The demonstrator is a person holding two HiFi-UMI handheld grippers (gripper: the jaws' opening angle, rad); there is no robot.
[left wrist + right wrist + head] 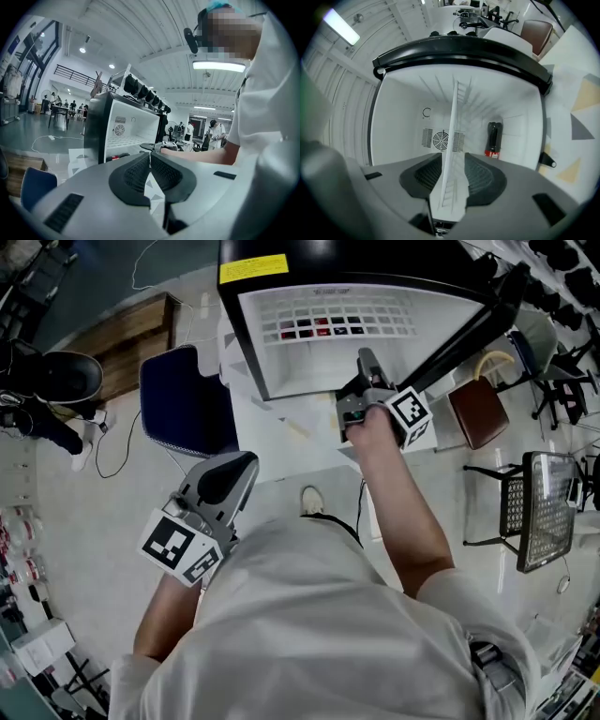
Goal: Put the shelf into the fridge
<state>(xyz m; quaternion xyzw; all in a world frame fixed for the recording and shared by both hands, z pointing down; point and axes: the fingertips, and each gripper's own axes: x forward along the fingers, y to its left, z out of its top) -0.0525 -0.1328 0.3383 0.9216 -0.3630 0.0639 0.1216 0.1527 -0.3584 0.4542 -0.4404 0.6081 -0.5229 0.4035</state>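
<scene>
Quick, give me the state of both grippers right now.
Left gripper: closed, holding nothing.
Right gripper: open; the shelf stands between its jaws, not gripped.

I've got the fridge (pixel 328 259) dead ahead, with the shelf (pixel 337 320) inside it. Its front edge sits between the right gripper (pixel 366 360) jaws. Bottle (pixel 493 138) below shelf. Chair (pixel 183 399) left of fridge. Left gripper (pixel 230 474) near me.

Open lab hall: ceiling strip light (pixel 219 66), floor cable (pixel 51 138), distant desks (pixel 60 108), people (pixel 214 133).
</scene>
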